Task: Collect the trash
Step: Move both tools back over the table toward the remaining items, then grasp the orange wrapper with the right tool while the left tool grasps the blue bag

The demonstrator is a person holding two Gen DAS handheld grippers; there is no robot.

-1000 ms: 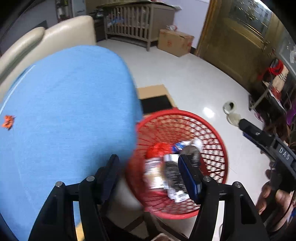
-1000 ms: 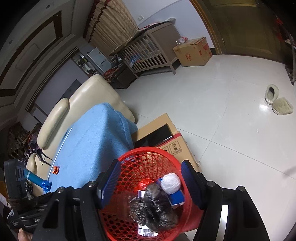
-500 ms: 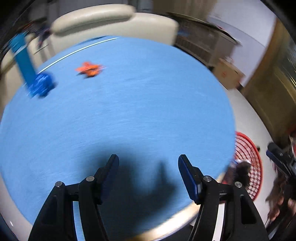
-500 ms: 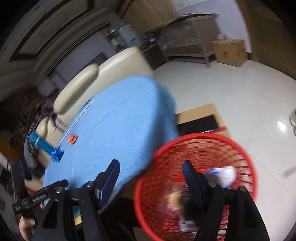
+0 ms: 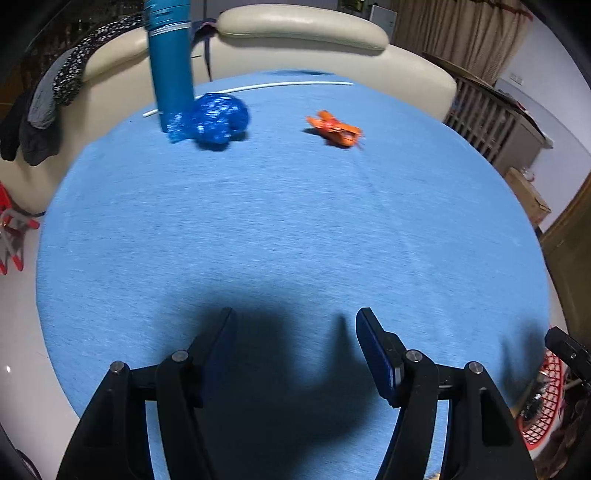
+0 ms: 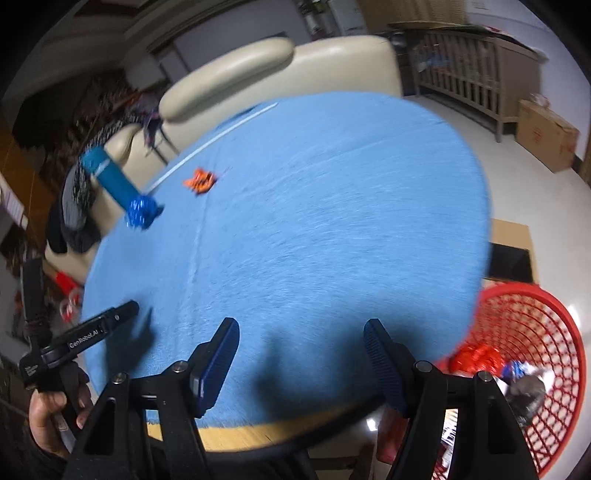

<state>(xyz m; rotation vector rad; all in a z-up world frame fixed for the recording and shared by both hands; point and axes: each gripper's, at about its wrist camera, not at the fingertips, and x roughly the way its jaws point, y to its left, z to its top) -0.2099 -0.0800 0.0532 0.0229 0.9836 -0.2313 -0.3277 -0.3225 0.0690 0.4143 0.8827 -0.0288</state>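
Both grippers hang over the near edge of a round table covered in a blue cloth (image 5: 295, 229), each with its jaws spread apart and nothing between them. The left gripper (image 5: 293, 343) faces across the table toward a cream sofa (image 5: 303, 33); the right gripper (image 6: 301, 354) sits at the table's near rim, with the left tool visible at its lower left.

Two pieces of trash remain on the cloth, both on the far side, well apart from either gripper: a crumpled orange wrapper (image 5: 334, 129) and a crumpled blue foil ball (image 5: 218, 120), the ball touching the base of an upright teal cylinder (image 5: 171, 66). A thin white stick (image 5: 258, 87) lies beyond them. The red mesh basket (image 6: 532, 343) stands on the floor just beside the table on the right, already holding several discarded items.

The step in hand appears to be the reach for the next piece. The orange wrapper looks the easier target: it lies in the open. A good approach would bring the jaws down astride it, close low against the cloth so the thin wrapper does not slip out, and avoid pinching the cloth itself. The blue ball calls for more care, since a sideways approach could knock the cylinder over.
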